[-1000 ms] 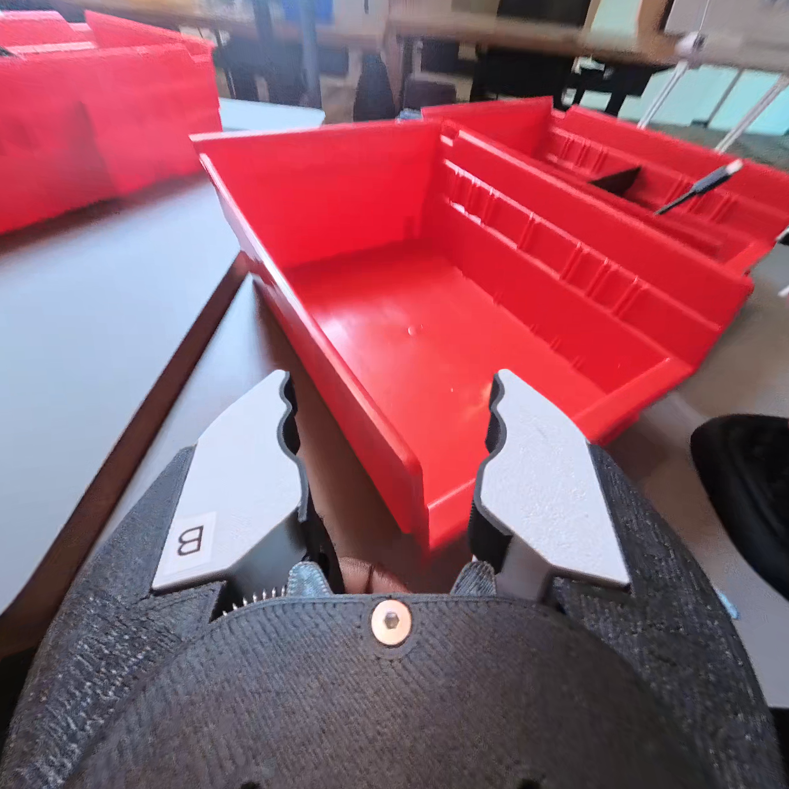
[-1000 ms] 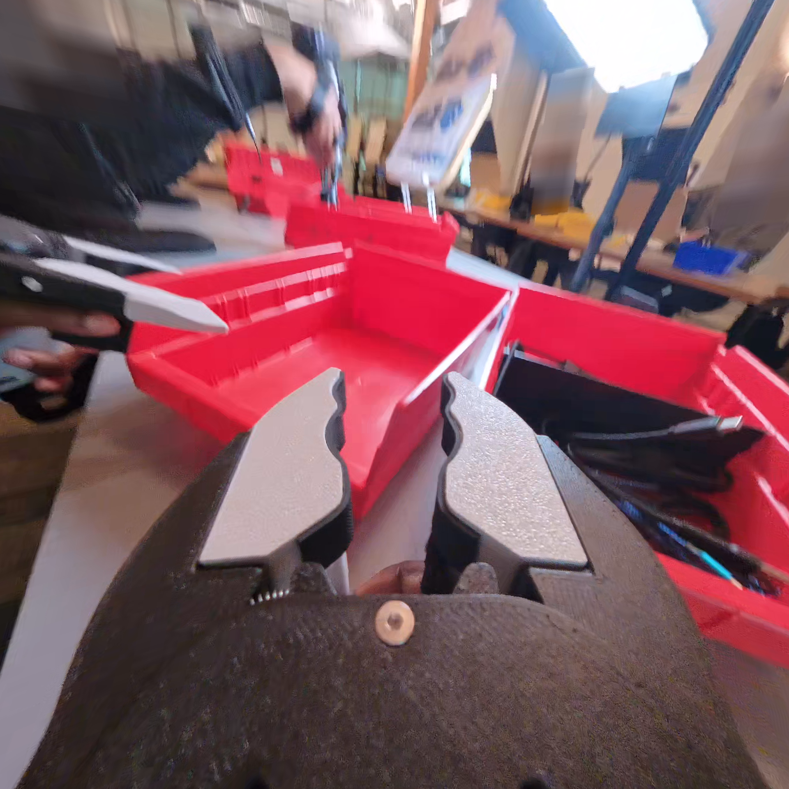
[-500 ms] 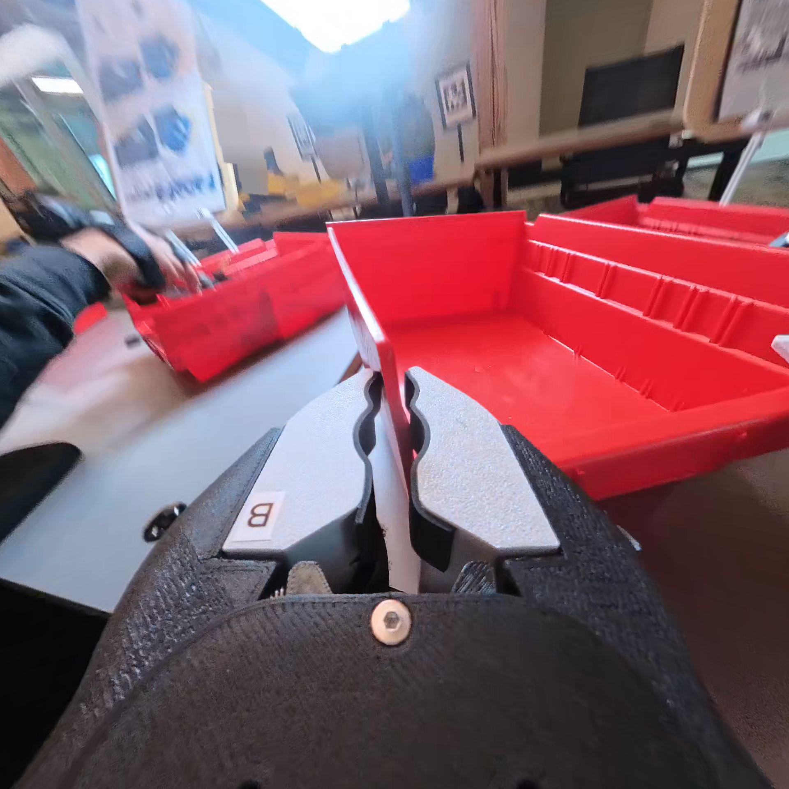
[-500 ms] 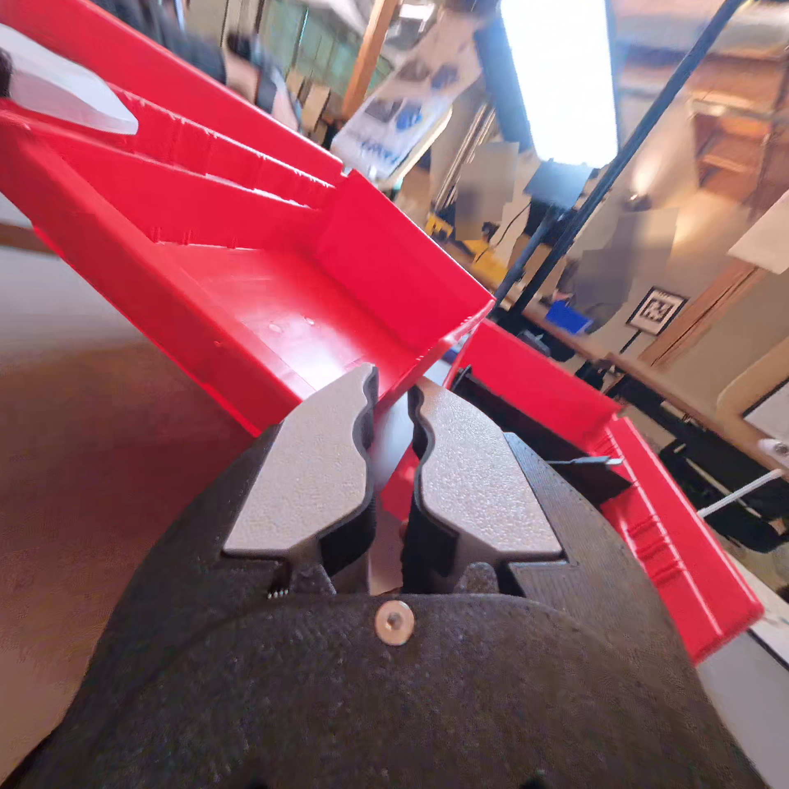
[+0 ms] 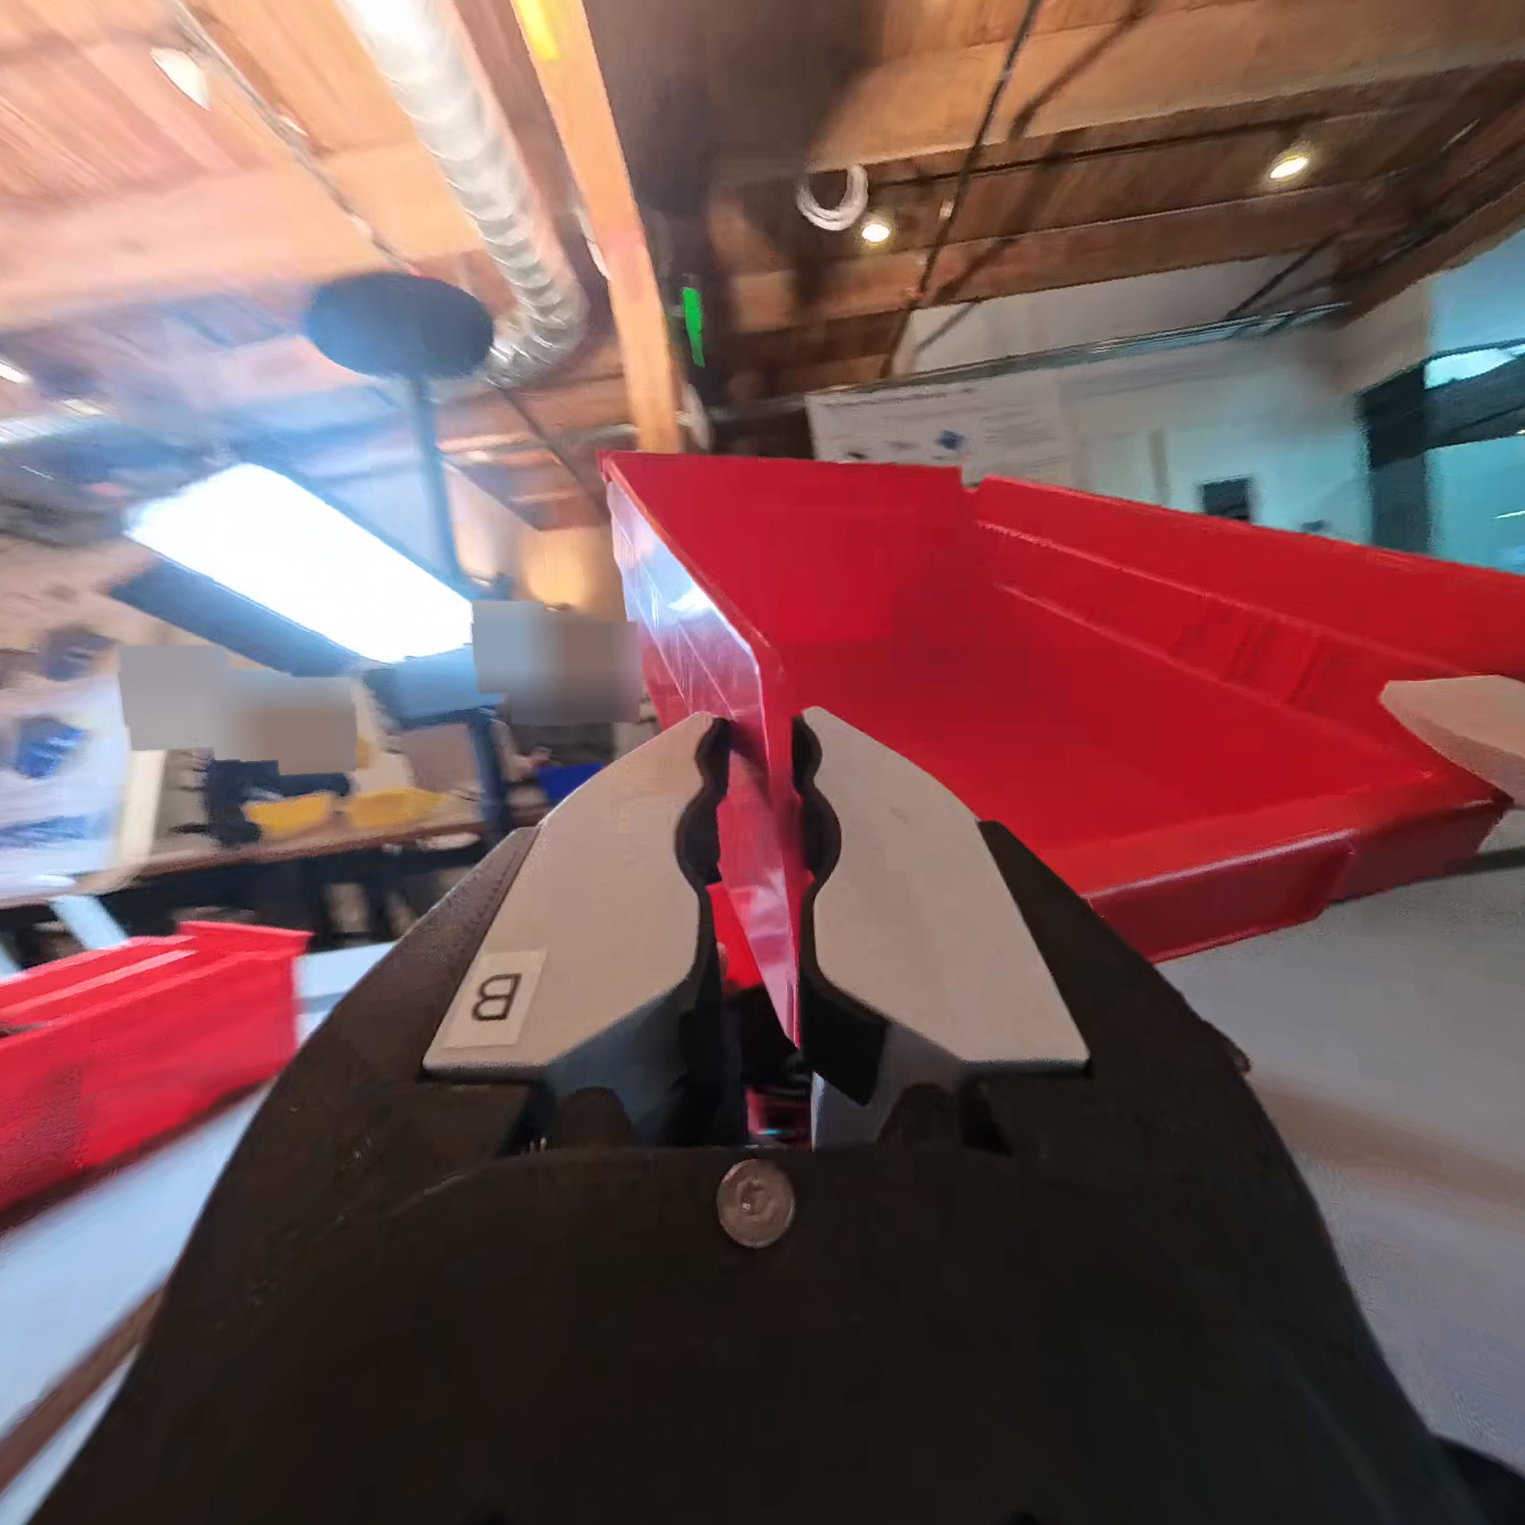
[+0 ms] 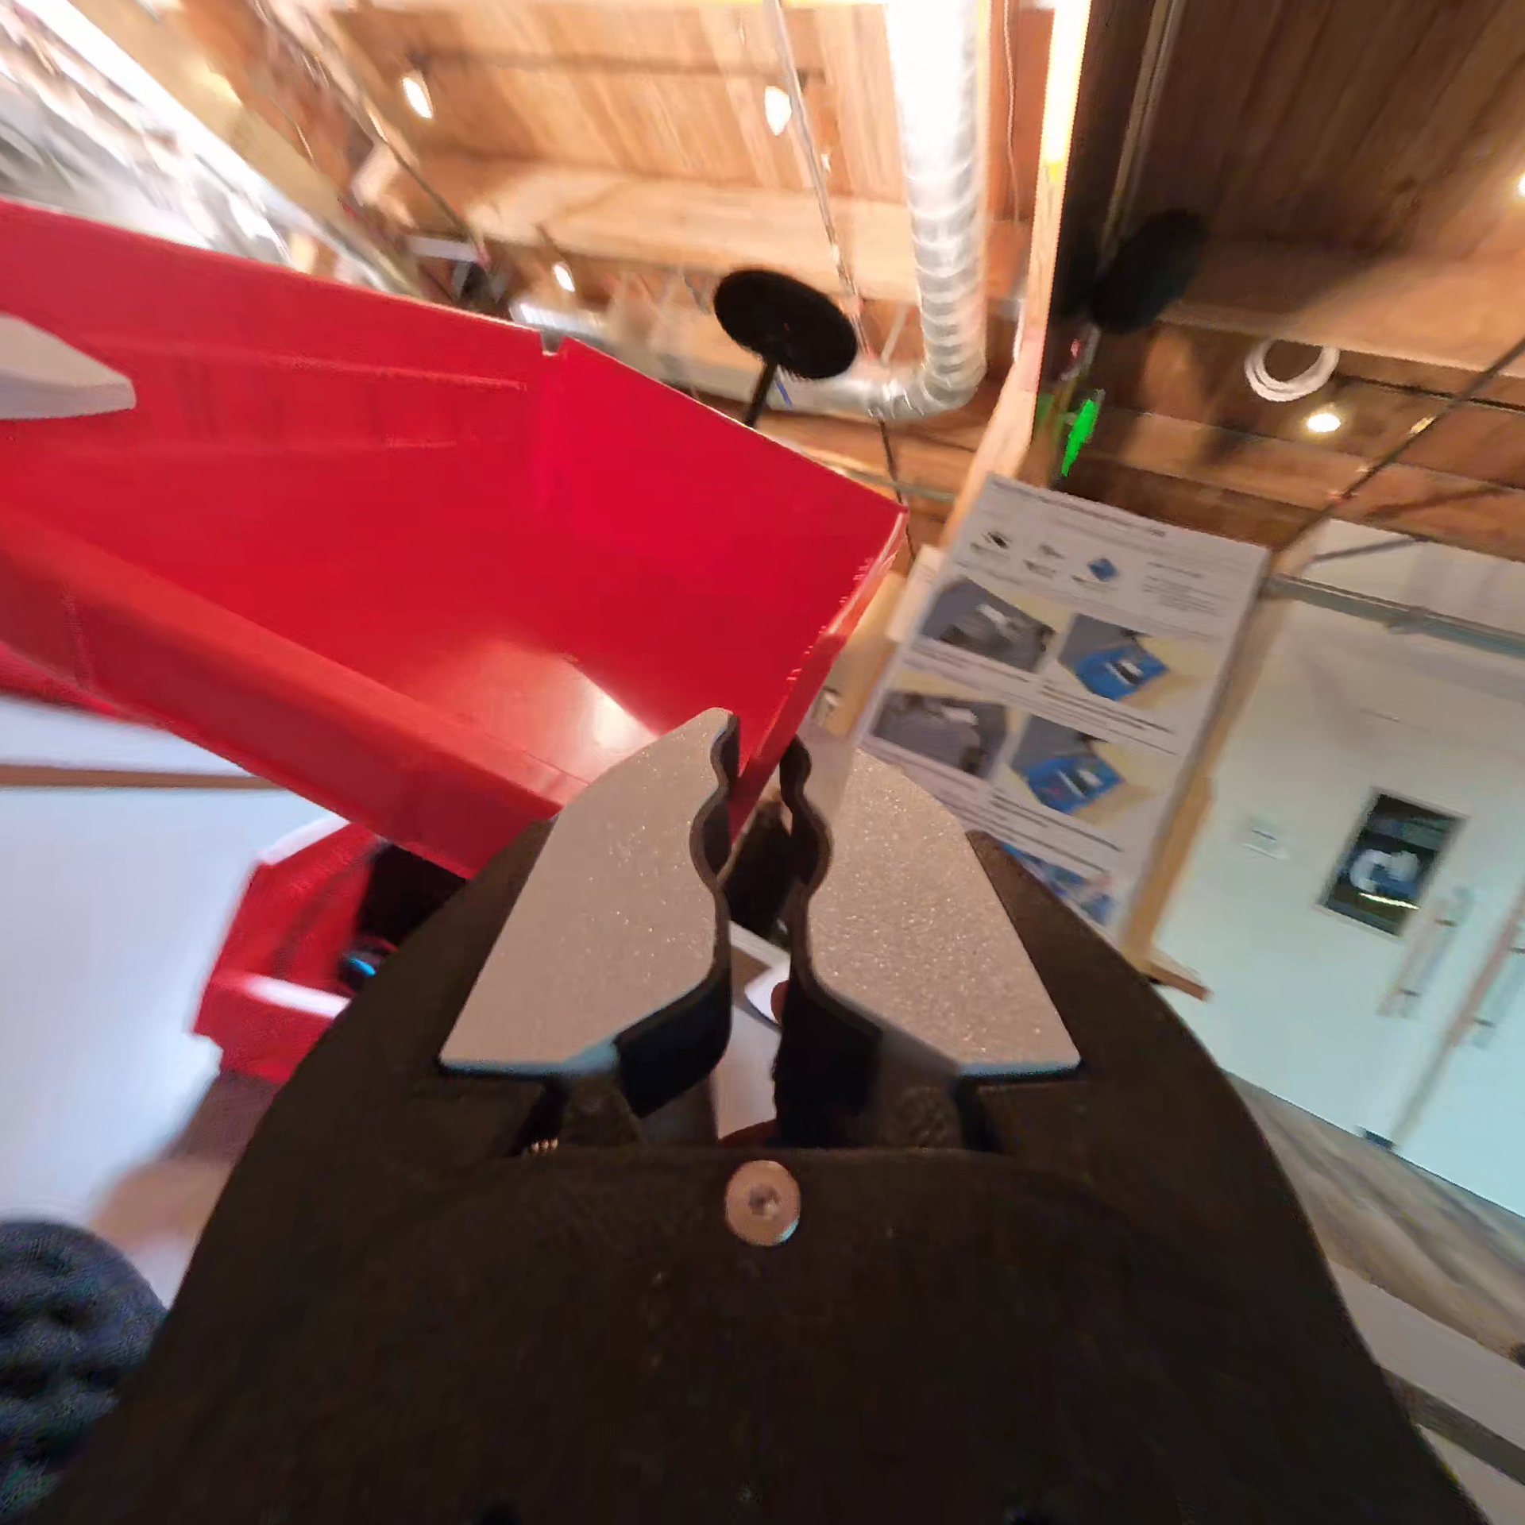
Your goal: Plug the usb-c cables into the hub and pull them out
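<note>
An empty red bin (image 5: 1073, 701) is held up off the table, tilted, between both grippers. My left gripper (image 5: 759, 730) is shut on the bin's left side wall. My right gripper (image 6: 759, 738) is shut on the bin's right side wall (image 6: 809, 660). The right gripper's fingertip (image 5: 1461, 726) shows at the bin's far wall in the left wrist view. The left one's fingertip (image 6: 58, 388) shows at the left edge of the right wrist view. No hub is in view. Dark cables (image 6: 363, 957) partly show in a second red bin (image 6: 280, 974) under the lifted one.
Another red bin (image 5: 140, 1048) stands on the grey table (image 5: 1320, 1031) at the lower left. A poster board (image 6: 1064, 701) stands to the right of the held bin. Both cameras point up toward the wooden ceiling.
Both grippers closed on opposite walls of the empty red bin, then lifted and tilted it. Both views now point upward at the ceiling.
</note>
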